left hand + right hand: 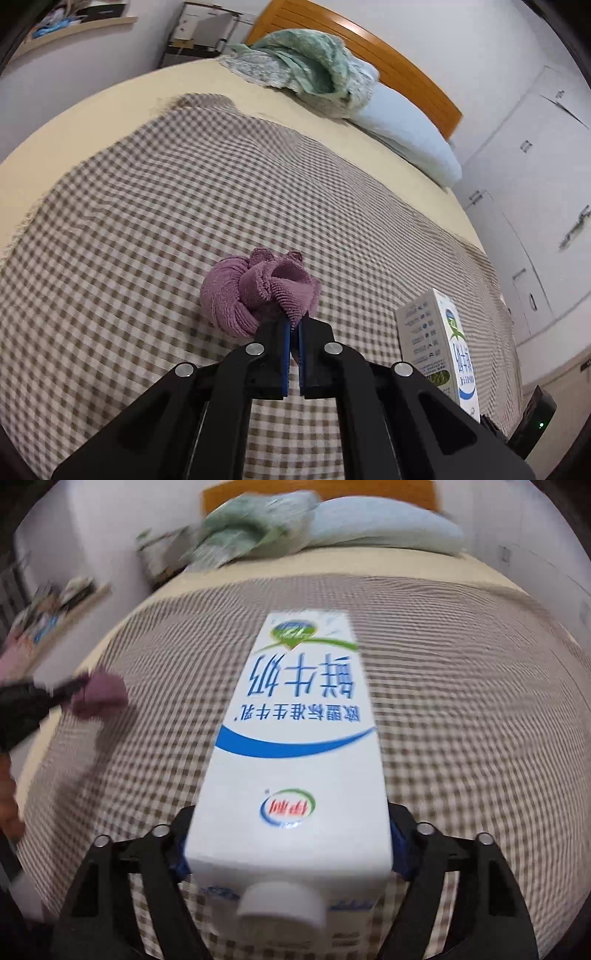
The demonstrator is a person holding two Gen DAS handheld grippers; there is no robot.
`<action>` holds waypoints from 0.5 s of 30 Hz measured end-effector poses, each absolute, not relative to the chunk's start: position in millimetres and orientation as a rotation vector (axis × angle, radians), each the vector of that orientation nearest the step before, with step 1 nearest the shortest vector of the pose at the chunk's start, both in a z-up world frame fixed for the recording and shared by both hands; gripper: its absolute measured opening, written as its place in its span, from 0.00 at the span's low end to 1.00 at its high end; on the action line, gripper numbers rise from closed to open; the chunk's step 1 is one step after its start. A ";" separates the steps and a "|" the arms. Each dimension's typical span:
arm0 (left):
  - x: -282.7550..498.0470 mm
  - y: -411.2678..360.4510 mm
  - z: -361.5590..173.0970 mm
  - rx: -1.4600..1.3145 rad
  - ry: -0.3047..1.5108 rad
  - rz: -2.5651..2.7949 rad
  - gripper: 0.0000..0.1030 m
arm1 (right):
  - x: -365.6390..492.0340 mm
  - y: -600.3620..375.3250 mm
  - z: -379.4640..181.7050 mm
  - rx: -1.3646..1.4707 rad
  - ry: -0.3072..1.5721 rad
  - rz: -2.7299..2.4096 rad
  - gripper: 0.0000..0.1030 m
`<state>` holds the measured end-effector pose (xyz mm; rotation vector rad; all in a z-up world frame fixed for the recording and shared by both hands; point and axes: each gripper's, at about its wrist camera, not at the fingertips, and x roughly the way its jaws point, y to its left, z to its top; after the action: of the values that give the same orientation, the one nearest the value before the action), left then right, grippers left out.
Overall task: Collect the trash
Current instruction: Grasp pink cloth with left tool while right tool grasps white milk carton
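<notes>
On the left, the left gripper (294,326) is pinching a corner of a purple cloth (255,291), and its two fingers are squeezing almost all the way together on the fuzzy edge. The purple cloth is sitting in a crumpled ball on the checked blanket (147,221), which is lying over a cream bed (110,96). Far back on the bed, a green blanket (306,62) is lying in a heap beside a pale blue pillow (402,129), and a wooden headboard (399,66) is standing behind them. Going right, a white milk carton (439,347) is showing near the edge of the left view, standing tall over the checked blanket. In the right view, the right gripper (288,849) is holding that milk carton (295,720) between its two fingers, which are pressing on the two sides near the end with the white cap (282,904). The carton is pointing away from the camera, over the blanket (461,701). White closet doors (517,206) are standing on the far right of the room.
</notes>
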<state>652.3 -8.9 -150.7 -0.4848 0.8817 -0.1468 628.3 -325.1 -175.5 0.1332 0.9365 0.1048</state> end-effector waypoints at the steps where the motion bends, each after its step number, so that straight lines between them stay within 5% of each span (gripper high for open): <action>1: 652.8 -11.5 -153.6 -0.512 0.901 -0.181 0.00 | 624.0 -328.3 -172.4 0.161 0.951 0.090 0.68; 9: 582.6 -102.3 -80.3 -0.479 0.819 -0.517 0.00 | 508.4 -432.4 -90.4 0.137 0.805 -0.104 0.66; 15: 470.3 -258.8 -73.7 -0.347 0.989 -0.920 0.00 | 359.5 -536.0 -81.5 0.131 0.759 -0.305 0.67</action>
<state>470.3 -258.8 -73.7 -0.3467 0.9894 -0.9204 359.5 -536.0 -81.5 0.1309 0.7592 -0.3055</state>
